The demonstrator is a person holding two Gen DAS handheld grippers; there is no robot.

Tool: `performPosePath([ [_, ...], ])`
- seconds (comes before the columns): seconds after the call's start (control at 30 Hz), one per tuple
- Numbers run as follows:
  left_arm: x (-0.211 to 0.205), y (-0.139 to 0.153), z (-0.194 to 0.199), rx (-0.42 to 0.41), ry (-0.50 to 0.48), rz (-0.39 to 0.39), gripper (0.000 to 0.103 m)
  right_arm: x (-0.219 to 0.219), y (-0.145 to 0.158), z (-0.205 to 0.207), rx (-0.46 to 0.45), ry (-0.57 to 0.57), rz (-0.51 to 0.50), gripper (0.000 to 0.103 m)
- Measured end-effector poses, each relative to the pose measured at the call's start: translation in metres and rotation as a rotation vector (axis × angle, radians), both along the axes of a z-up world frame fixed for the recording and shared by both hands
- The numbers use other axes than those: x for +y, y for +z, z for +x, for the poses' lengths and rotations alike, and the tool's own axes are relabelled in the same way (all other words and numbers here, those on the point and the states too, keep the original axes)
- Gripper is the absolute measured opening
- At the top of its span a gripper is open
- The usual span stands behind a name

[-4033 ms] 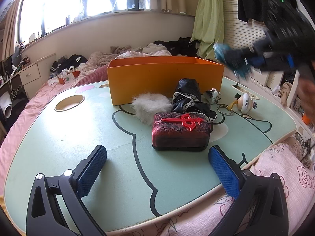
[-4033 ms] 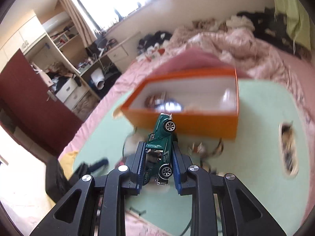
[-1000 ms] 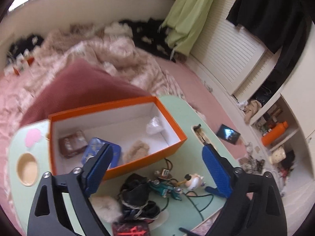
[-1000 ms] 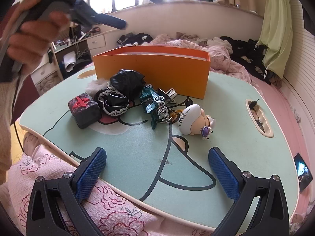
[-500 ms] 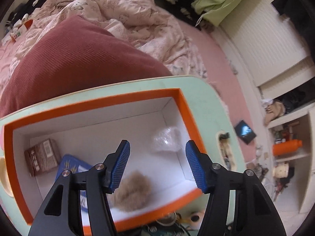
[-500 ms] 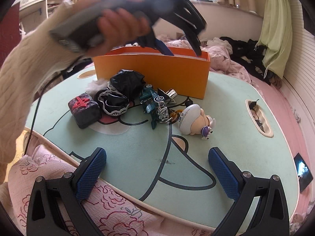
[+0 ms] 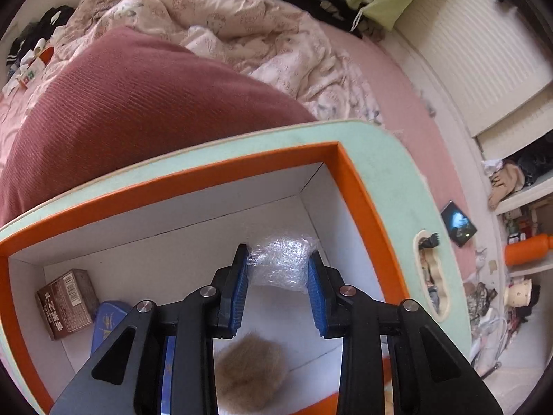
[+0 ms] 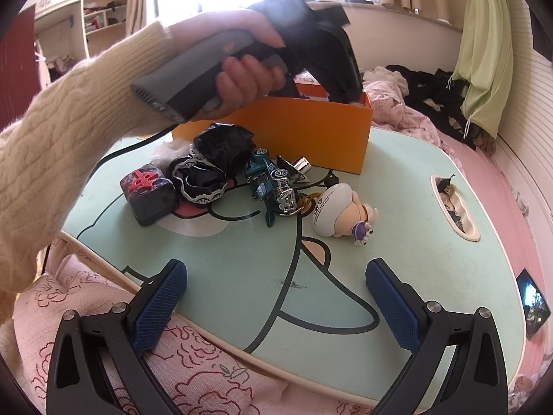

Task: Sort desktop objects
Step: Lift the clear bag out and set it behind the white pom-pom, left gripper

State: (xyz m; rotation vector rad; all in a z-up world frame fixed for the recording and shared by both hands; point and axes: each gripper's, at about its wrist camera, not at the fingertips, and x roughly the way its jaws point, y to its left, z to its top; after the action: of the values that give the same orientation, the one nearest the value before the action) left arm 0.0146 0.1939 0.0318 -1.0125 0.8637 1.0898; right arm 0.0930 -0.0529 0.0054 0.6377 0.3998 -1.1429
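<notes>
While the left gripper (image 7: 278,273) reaches down into the orange box (image 7: 359,190), its jaws are closing on a crumpled wad of clear bubble wrap (image 7: 281,264) lying between the blue pads at the frame's centre, on the white floor near the box's right inner corner. Pads look to touch its sides; firmness unclear.

Right gripper (image 8: 276,297) hangs wide and empty at lower frame over the green table (image 8: 397,207).

Step in hand, by my reading: securing the wad. Squeeze gently and centred, since soft wrap compresses and slips; lift straight, clear of the wall.

Wad has no marked heading; its slightly longer axis runs left-right, across the pads.

Tan fluff ball (image 7: 252,370) sits below it.
</notes>
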Motion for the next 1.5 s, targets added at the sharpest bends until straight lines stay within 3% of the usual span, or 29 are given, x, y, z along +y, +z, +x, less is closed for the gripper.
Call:
performPosePath([
  [0.13,-0.021,0.035,-0.017,-0.071,-0.002,0.108,0.032,0.0,0.0,0.0,0.0,-0.007,0.0,0.103],
  [0.33,-0.085,0.081,-0.054,-0.176,-0.019,0.294,0.033,0.0,-0.001,0.0,0.001,-0.015,0.0,0.103],
  [0.43,-0.12,0.083,-0.071,-0.208,-0.028,0.348,0.033,0.001,-0.001,0.0,0.001,-0.02,0.0,0.103],
  [0.63,-0.166,0.057,-0.081,-0.168,-0.039,0.373,0.033,-0.002,0.001,0.002,0.003,-0.029,0.003,0.103],
  [0.7,-0.168,0.051,-0.082,-0.17,-0.031,0.386,0.04,-0.002,0.001,0.002,0.004,-0.034,0.002,0.103],
  [0.77,-0.173,0.049,-0.086,-0.172,-0.003,0.408,0.061,-0.002,0.001,0.002,0.004,-0.037,0.002,0.103],
  [0.9,-0.189,0.057,-0.097,-0.19,0.046,0.503,0.08,-0.002,0.001,0.002,0.004,-0.044,0.002,0.103],
  [1.0,-0.209,0.061,-0.103,-0.148,0.045,0.547,0.08,-0.003,0.001,0.003,0.005,-0.05,0.001,0.103],
  [1.13,-0.242,0.054,-0.105,-0.025,0.024,0.588,0.081,-0.002,0.0,0.002,0.005,-0.057,0.002,0.103],
  [1.43,-0.269,-0.011,-0.093,0.187,0.047,0.493,0.081,-0.002,0.0,0.002,0.006,-0.072,0.002,0.103],
  [1.5,-0.267,-0.022,-0.094,0.166,0.089,0.523,0.092,-0.002,0.0,0.003,0.01,-0.075,0.001,0.103],
])
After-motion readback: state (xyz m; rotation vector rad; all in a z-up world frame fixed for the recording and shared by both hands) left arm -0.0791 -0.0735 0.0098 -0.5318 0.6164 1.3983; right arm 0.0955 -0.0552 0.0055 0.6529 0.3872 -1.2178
